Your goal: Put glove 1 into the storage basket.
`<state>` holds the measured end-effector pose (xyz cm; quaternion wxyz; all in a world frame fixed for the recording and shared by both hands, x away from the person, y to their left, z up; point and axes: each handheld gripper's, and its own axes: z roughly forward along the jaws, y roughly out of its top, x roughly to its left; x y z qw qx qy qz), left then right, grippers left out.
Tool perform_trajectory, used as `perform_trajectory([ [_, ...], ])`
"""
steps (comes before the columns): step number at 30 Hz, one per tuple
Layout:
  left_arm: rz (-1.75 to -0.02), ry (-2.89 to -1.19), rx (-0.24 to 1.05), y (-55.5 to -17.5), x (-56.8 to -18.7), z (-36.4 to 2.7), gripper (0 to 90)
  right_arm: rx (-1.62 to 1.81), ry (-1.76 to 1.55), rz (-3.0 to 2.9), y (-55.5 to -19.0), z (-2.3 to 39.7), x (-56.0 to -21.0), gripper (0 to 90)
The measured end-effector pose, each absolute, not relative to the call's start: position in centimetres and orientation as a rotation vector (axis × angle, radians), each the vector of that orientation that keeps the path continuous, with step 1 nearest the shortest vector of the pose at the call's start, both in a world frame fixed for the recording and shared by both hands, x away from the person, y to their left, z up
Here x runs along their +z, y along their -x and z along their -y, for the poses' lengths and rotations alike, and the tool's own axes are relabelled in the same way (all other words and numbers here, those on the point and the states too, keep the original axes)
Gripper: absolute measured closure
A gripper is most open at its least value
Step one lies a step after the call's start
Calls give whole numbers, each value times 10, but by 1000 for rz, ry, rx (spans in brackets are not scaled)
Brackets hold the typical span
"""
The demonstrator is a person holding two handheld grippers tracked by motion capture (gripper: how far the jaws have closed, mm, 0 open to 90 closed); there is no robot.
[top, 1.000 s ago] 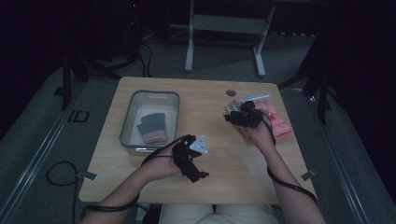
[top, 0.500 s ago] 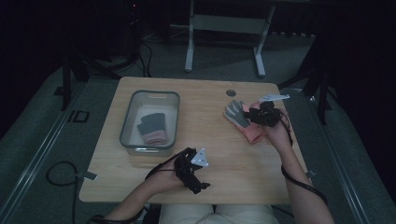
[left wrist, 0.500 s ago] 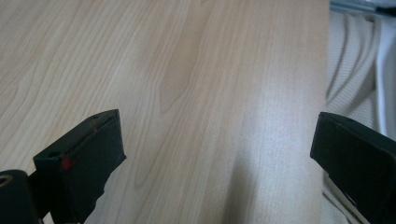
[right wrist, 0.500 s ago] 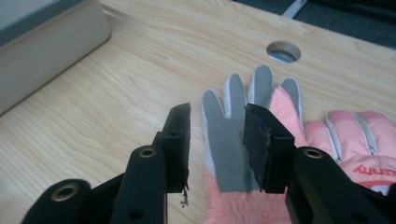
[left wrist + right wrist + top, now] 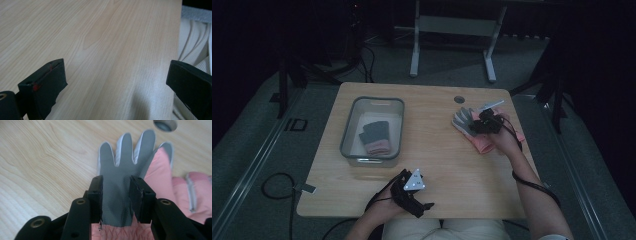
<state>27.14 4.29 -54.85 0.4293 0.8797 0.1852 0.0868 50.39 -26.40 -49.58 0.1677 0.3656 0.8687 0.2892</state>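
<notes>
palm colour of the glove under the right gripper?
Grey, finely textured, on the glove; its cuff is pink. Clearest in the right gripper view.

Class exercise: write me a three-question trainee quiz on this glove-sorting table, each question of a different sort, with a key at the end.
1. True or false: the left tongs grip a glove.
2. Multiple choice: where does the dark glove with the pink cuff lie? A) on the bare table B) in the grey bin C) under the right tongs
3. Fill in: the right tongs straddle the palm of the ____-palmed glove.

Key:
1. False: their jaws stand wide apart over the bare table, near its front edge.
2. B.
3. Grey; it lies on the table beside another pink glove.
</notes>
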Motion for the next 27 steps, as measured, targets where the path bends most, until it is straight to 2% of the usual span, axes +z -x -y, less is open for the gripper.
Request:
perform_trajectory([
  [3, -428, -2216, 234, -271, -547, -38, 21, 767, -1035, -2513, -511, 260, -508, 621],
  [6, -431, -2192, 235, -270, -546, -38, 21, 705, -1009, -2545, -513, 257, -520, 644],
  [13, -467, -2188, 260, -271, -550, -46, 21, 734, -1170, -2506, -512, 259, -523, 811],
  [14, -467, -2188, 260, -271, -550, -46, 21, 734, -1170, -2506, -512, 259, -523, 811],
  [15, -467, -2188, 260, -271, -550, -46, 21, 747, -1213, -2488, -511, 259, -521, 811],
  [16, -470, -2189, 263, -270, -550, -46, 21, 797, -1277, -2435, -506, 258, -512, 869],
  [27, -468, -2179, 284, -266, -550, -49, 21, 1190, -1452, -2124, -432, 246, -441, 878],
])
